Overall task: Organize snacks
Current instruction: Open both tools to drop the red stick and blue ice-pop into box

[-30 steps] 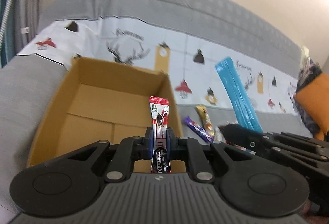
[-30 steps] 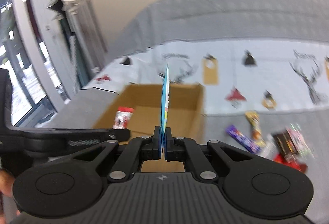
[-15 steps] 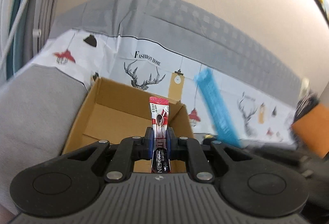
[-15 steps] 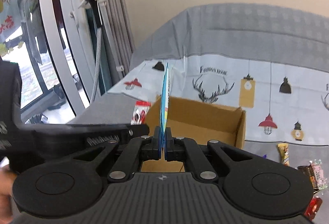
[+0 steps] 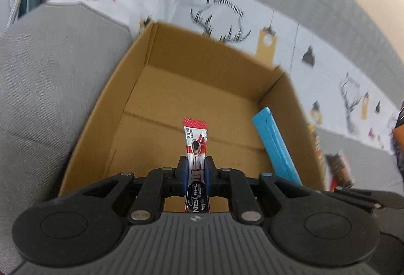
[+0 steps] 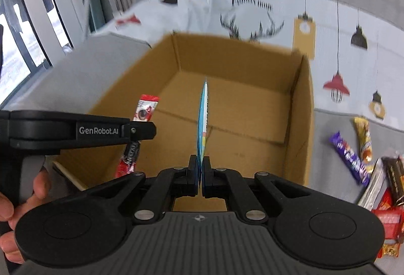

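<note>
My left gripper (image 5: 195,169) is shut on a red and white coffee stick (image 5: 195,138), which points up over the open cardboard box (image 5: 161,52). My right gripper (image 6: 201,169) is shut on a flat blue snack packet (image 6: 202,123), seen edge-on above the same box (image 6: 300,103). In the left wrist view the blue packet (image 5: 274,143) hangs by the box's right wall. In the right wrist view the left gripper (image 6: 137,131) and its coffee stick (image 6: 145,108) sit at the box's left side. The box floor shows bare cardboard.
The box stands on a grey sofa seat (image 5: 45,73) with a printed cover (image 6: 252,12) behind it. Several loose snack bars lie to the right of the box, among them a purple bar (image 6: 349,158) and a yellow bar (image 6: 363,138). A window (image 6: 22,30) is at far left.
Both grippers have come down and forward over the box, which now fills the views. The coffee stick and the blue packet stay gripped as before.
</note>
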Motion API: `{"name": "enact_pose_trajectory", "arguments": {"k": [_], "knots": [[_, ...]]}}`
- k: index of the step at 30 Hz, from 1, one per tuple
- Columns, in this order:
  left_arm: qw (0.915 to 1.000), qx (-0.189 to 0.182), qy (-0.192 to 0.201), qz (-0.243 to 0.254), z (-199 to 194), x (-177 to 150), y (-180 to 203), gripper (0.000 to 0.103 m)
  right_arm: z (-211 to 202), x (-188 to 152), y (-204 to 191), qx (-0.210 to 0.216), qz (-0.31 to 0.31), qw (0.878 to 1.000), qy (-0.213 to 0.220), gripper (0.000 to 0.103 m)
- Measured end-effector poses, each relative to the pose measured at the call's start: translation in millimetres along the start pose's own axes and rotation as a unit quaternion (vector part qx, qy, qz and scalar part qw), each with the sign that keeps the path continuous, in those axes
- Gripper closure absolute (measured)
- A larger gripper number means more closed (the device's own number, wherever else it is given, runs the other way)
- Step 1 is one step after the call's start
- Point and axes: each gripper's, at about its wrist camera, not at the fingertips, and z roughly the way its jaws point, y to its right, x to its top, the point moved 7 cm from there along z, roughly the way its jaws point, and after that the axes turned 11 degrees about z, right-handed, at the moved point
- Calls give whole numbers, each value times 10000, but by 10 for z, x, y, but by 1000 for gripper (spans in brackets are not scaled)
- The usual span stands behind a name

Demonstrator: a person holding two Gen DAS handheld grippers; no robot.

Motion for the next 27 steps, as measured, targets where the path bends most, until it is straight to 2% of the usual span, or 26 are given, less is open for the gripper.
{"name": "enact_pose_trajectory", "arguments": {"k": [4, 8, 12, 13, 14, 15, 16, 17, 18, 21, 27], "knots": [[9997, 106, -148, 134, 104, -123, -17, 89, 218, -106, 8, -70, -49, 9997, -245, 101], [9992, 194, -283, 189, 165, -199, -25, 89, 349, -196, -7, 46, 133, 9980, -615, 101], [9991, 229, -297, 201, 145, -224, -23, 87, 374, -232, -39, -67, 55, 9973, -729, 99], [9992, 257, -249, 181, 111, -210, -21, 83, 369, -222, -23, -131, 128, 9971, -734, 88], [9993, 281, -208, 163, 79, -186, -6, 61, 337, -201, -3, -152, 243, 9972, -687, 76], [9993, 288, -195, 123, 35, -166, 4, 41, 303, -148, 0, -79, 335, 9975, -610, 43], [9994, 300, -130, 57, -34, -144, 17, 5, 216, -111, 10, 86, 438, 9979, -466, 18], [9995, 324, 13, 18, -116, -114, 44, 0, 113, -83, 34, 219, 510, 9979, -319, 13], [9992, 344, 216, 48, -222, -84, 91, 0, -11, -49, 48, 329, 546, 9979, -141, 13], [9984, 275, 408, 280, -423, -23, 319, 0, -383, 15, 154, 409, 601, 9969, 305, 12], [9964, -69, 551, 633, -606, -35, 969, 0, -1084, -51, 763, 10, 1028, 9893, 1033, 12]]}}
